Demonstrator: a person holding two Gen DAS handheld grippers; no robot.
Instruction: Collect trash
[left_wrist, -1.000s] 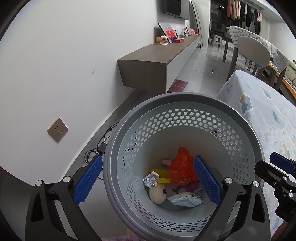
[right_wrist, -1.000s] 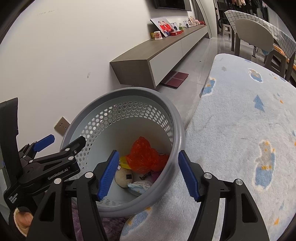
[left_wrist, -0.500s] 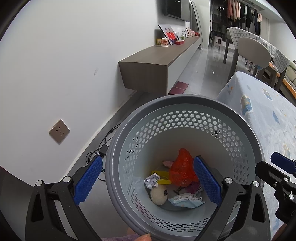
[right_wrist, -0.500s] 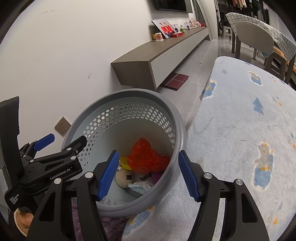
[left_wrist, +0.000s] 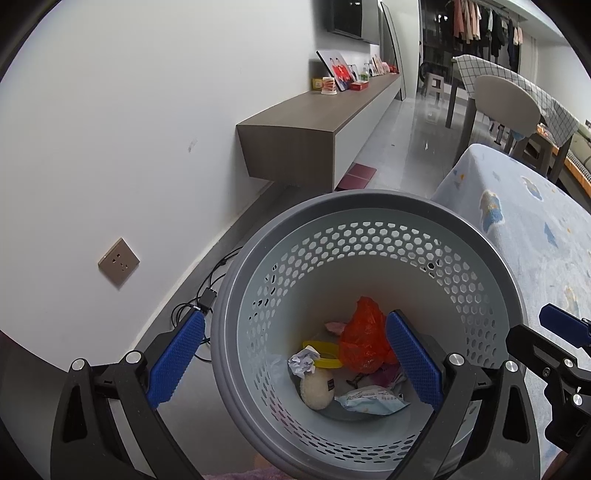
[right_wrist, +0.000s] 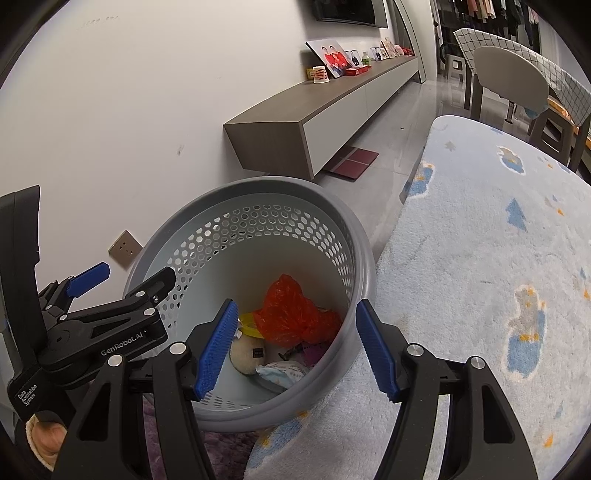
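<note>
A grey perforated basket (left_wrist: 369, 206) stands on the floor and holds trash: an orange plastic bag (left_wrist: 364, 343), crumpled white paper (left_wrist: 303, 363), a yellow ring (left_wrist: 327, 356), a cream round lump (left_wrist: 317, 387) and a white-blue wrapper (left_wrist: 369, 400). My left gripper (left_wrist: 295, 315) hovers open above the basket's near left rim, one finger outside and one over the inside, touching nothing. My right gripper (right_wrist: 295, 302) is open over the basket's (right_wrist: 258, 182) near side, with the orange bag (right_wrist: 291, 314) beyond its empty jaws. Each gripper also shows at the edge of the other's view.
A wall socket (left_wrist: 118, 262) and cables (left_wrist: 207, 295) lie left of the basket. A floating cabinet (left_wrist: 314, 122) runs along the wall, with a dark red mat (left_wrist: 356, 177) under it. A pale blue rug (right_wrist: 480, 277) spreads to the right; a chair (right_wrist: 509, 77) and table stand beyond.
</note>
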